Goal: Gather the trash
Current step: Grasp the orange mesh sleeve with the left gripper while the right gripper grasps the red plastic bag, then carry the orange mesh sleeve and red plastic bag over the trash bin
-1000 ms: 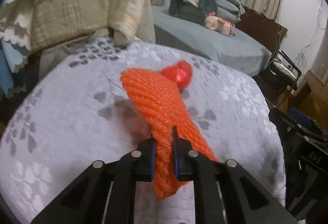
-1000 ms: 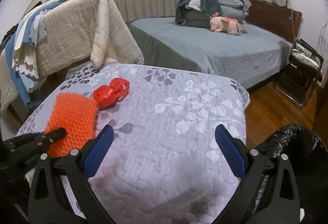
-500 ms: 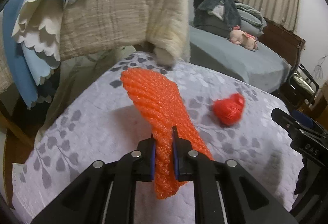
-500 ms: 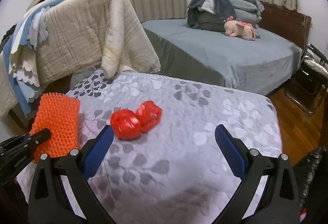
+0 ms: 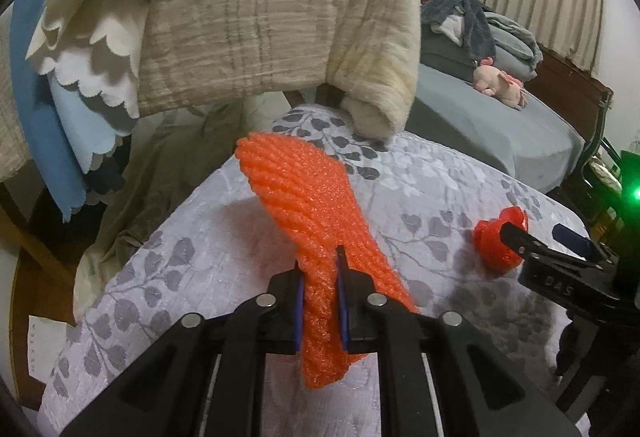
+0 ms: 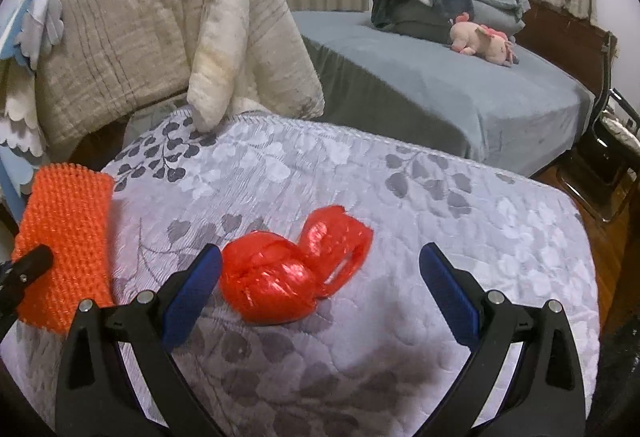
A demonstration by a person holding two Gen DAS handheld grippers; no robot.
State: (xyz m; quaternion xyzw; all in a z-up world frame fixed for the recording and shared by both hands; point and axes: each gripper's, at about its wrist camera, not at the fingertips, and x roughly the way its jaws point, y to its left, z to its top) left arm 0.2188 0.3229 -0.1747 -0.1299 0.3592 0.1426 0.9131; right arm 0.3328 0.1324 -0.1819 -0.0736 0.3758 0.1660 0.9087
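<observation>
My left gripper (image 5: 320,261) is shut on an orange foam net sleeve (image 5: 308,205) and holds it just above the grey leaf-patterned quilt (image 5: 208,245). The sleeve also shows at the left of the right wrist view (image 6: 64,237). A crumpled red plastic bag (image 6: 288,269) lies on the quilt (image 6: 460,205). My right gripper (image 6: 320,273) is open, with the bag between its blue pads, close to the left pad (image 6: 192,289). In the left wrist view the bag (image 5: 496,241) sits at the right, partly behind the right gripper's finger.
A beige blanket (image 6: 160,17) and blue scalloped cloths (image 5: 60,77) hang over a rack behind the quilt. A grey bed (image 6: 460,85) with a pink plush toy (image 6: 480,41) and piled clothes stands beyond. A chair (image 6: 612,157) and wooden floor are at right.
The right gripper has moved forward and left, so the red bag now lies between its open pads. The left gripper has swung left, still holding the orange sleeve.
</observation>
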